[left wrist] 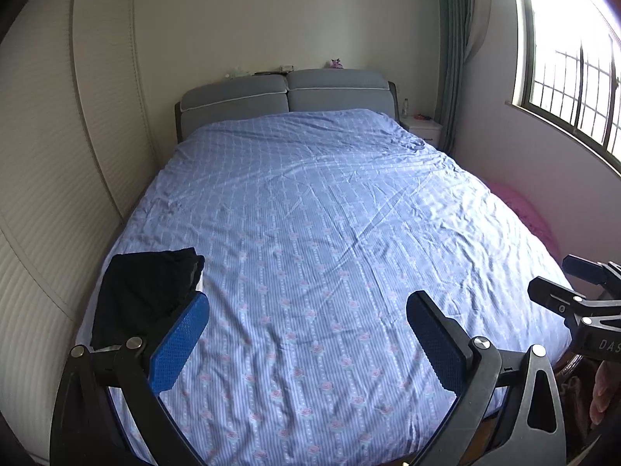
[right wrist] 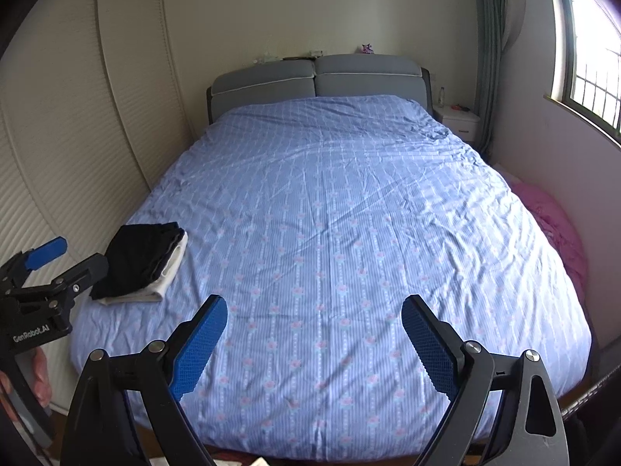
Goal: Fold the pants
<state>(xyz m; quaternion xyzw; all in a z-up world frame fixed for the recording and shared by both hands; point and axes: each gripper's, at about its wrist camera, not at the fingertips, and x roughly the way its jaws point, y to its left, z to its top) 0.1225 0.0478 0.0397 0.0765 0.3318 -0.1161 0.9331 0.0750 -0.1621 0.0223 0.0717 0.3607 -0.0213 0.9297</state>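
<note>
Right gripper (right wrist: 314, 334): nearest the right wrist camera, its blue-padded fingers (right wrist: 200, 349) spread wide apart over the foot of the bed, nothing between them; also seen at the right edge of the left wrist view.
Left gripper (left wrist: 308, 334): its fingers (left wrist: 178, 345) likewise stand wide apart and hold nothing; seen in the right wrist view at the far left, off the bed's left side, with a person's hand (right wrist: 39, 378) below it.
Pants (right wrist: 141, 258): dark, folded into a compact stack, lying on the near left corner of the bed; the left gripper's left finger covers part of them in the left wrist view, and whether it touches them cannot be told.
White garment (right wrist: 165, 283): folded, lying under the pants, its edge showing along their right and near sides.
Bed cover (right wrist: 330, 213): blue with a pale lattice and small pink flowers, wrinkled, spread over the whole bed.
Headboard (right wrist: 316, 77): two grey padded cushions with white piping, small items on top too small to name.
Nightstand (right wrist: 456, 118): white, at the bed's far right corner, a bottle standing on it.
Wardrobe (right wrist: 77, 116): cream slatted doors along the left of the bed.
Pink bedding (right wrist: 555, 225): bunched beside the right edge of the bed, under the window (left wrist: 574, 66).
</note>
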